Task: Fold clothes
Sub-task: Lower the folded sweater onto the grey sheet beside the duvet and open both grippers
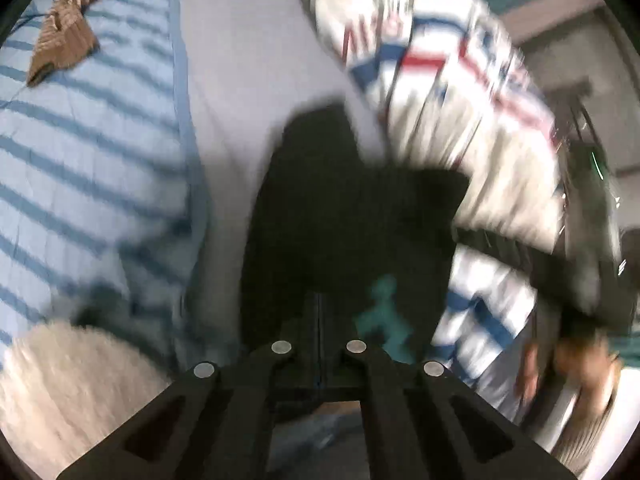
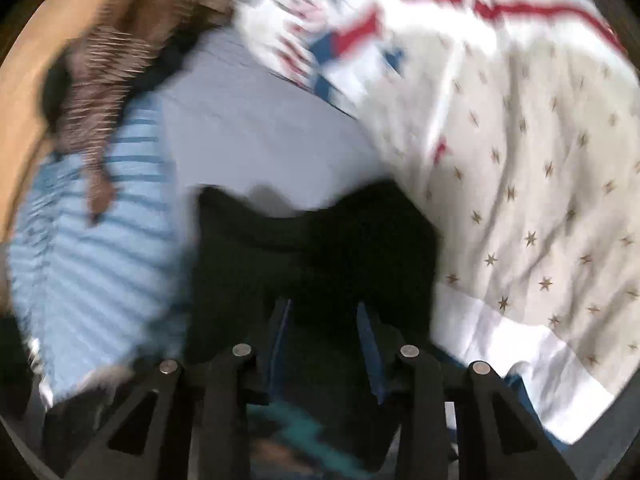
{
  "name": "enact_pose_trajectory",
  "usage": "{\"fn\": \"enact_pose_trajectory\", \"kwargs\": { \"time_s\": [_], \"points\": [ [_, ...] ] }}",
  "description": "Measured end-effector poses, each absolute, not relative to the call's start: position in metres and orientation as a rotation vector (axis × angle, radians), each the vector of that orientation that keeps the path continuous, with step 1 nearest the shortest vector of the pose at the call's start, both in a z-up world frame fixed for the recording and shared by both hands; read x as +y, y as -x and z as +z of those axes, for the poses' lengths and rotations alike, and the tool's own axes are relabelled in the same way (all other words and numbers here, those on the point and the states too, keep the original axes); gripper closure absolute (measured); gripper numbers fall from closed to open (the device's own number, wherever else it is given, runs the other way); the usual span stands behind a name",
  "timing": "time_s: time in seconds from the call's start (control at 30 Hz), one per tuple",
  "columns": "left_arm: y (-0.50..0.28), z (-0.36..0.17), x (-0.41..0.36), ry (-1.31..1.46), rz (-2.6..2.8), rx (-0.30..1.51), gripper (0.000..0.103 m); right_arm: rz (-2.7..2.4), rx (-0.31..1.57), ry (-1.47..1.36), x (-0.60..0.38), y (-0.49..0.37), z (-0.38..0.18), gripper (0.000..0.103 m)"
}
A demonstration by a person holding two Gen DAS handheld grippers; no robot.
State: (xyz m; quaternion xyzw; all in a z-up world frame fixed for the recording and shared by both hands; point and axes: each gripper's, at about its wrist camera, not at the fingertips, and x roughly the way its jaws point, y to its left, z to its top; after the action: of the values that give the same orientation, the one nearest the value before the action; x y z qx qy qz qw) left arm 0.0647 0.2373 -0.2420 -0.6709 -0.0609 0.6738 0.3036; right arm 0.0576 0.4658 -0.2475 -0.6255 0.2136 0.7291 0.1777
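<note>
- Left tool point(image 1: 320, 300): jaws fully closed, pinching the black garment point(image 1: 344, 208).
- Right tool point(image 2: 324, 312): jaws partly closed on the garment, which lies on the bed sheet point(image 2: 256, 120).
- Step: grasp and lift. Next: spread flat.

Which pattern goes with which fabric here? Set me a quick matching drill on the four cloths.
Things:
1. black garment
2. light blue cloth
3. brown knit piece
4. cream blanket

Patterns:
A. small gold stars
B. plain dark, with a teal print
C. darker blue stripes
D. thin pale ribbed lines

Pairs: 1-B, 2-C, 3-D, 4-A
</note>
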Motion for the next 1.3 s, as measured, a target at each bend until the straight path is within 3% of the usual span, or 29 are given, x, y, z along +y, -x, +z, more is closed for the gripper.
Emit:
{"fn": "enact_pose_trajectory", "kwargs": {
  "time_s": [0.13,0.4,0.57,0.73,0.93,1.1,1.17,1.23,1.3],
  "points": [
    [-0.078,-0.278,0.253,1.899,1.722,-0.029,0.103,2.001,0.675,1.780,0.477,-0.043,-0.280,0.071],
    [-0.077,-0.298,0.249,1.938,1.687,-0.050,0.103,2.011,0.676,1.709,0.467,-0.043,-0.276,0.070],
    [-0.080,-0.264,0.217,1.830,1.710,-0.143,0.103,2.114,0.924,1.430,0.446,-0.095,-0.207,0.056],
    [-0.085,-0.204,0.205,1.574,1.797,-0.089,0.103,2.227,0.892,1.137,0.391,-0.157,-0.144,0.047],
    [-0.086,-0.158,0.202,1.344,1.859,-0.004,0.103,2.193,0.796,1.073,0.346,-0.197,-0.131,0.047],
    [-0.100,-0.152,0.188,1.335,1.973,0.073,0.102,2.257,0.784,1.089,0.323,-0.208,-0.139,0.047],
    [-0.106,-0.156,0.183,1.369,2.005,0.055,0.096,2.303,0.709,1.110,0.315,-0.212,-0.137,0.047],
    [-0.113,-0.162,0.180,1.405,2.015,0.025,0.070,2.340,0.667,1.103,0.314,-0.226,-0.129,0.045],
    [-0.121,-0.165,0.177,1.426,2.020,-0.011,0.053,2.375,0.618,1.079,0.310,-0.240,-0.120,0.039]
  ]
}}
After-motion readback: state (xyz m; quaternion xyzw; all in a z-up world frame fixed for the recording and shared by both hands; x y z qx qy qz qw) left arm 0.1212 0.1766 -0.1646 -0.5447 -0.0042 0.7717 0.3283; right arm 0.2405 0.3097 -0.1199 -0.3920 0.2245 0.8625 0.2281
